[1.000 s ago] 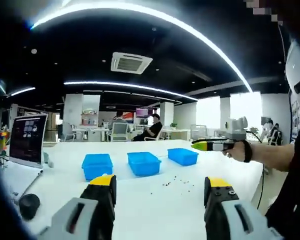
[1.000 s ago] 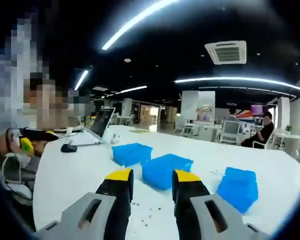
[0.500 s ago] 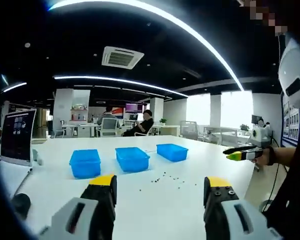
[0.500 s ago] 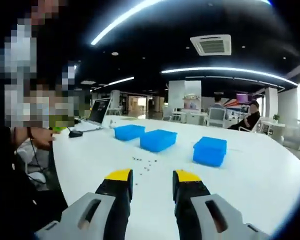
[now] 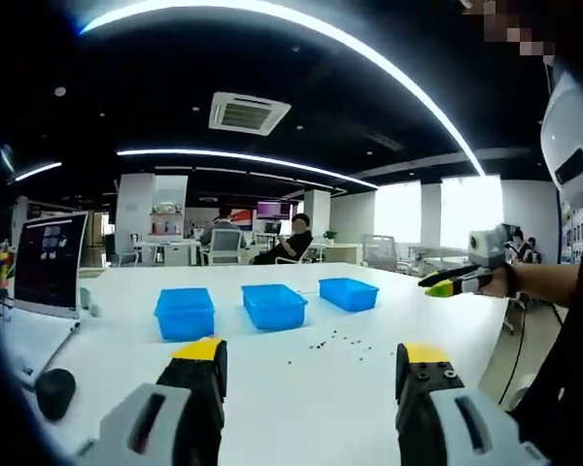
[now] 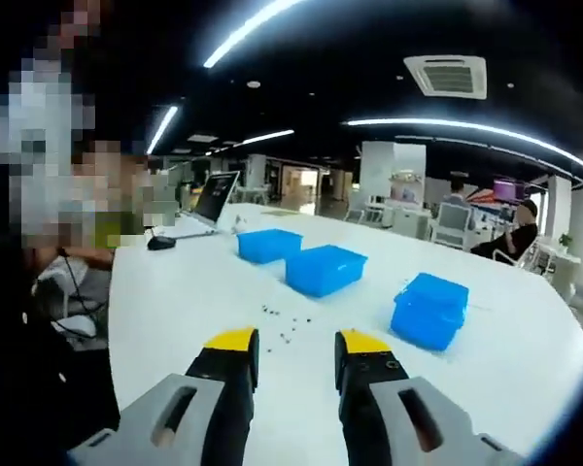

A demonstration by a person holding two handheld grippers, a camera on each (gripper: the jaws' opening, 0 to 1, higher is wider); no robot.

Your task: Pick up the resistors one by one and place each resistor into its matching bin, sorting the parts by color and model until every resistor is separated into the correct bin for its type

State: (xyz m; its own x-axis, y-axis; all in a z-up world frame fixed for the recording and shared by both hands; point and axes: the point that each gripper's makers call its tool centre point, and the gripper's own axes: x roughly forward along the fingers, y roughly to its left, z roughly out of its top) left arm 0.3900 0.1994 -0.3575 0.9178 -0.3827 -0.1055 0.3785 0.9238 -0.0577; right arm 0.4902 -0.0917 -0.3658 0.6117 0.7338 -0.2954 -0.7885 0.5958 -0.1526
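Dark ceiling, bright light strips point(image 5: 272, 19) — glare on white table point(image 6: 204, 301) — fisheye-warped edges

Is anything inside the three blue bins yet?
Not visible from here. Both views look at the three blue bins from low angles, so their walls hide the insides. The resistors that show lie scattered on the white table in front of the bins.

Three bright blue bins point(image 5: 272, 306) stand in a row on the white table point(image 5: 301, 388), and the resistors point(image 5: 335, 342) show as small dark specks on it. The left gripper point(image 5: 309, 361) and the right gripper point(image 6: 293, 349) are both grey and black with yellow-tipped jaws. A black mouse point(image 5: 54, 392) lies beside an open laptop point(image 5: 49, 264) with a dark screen.
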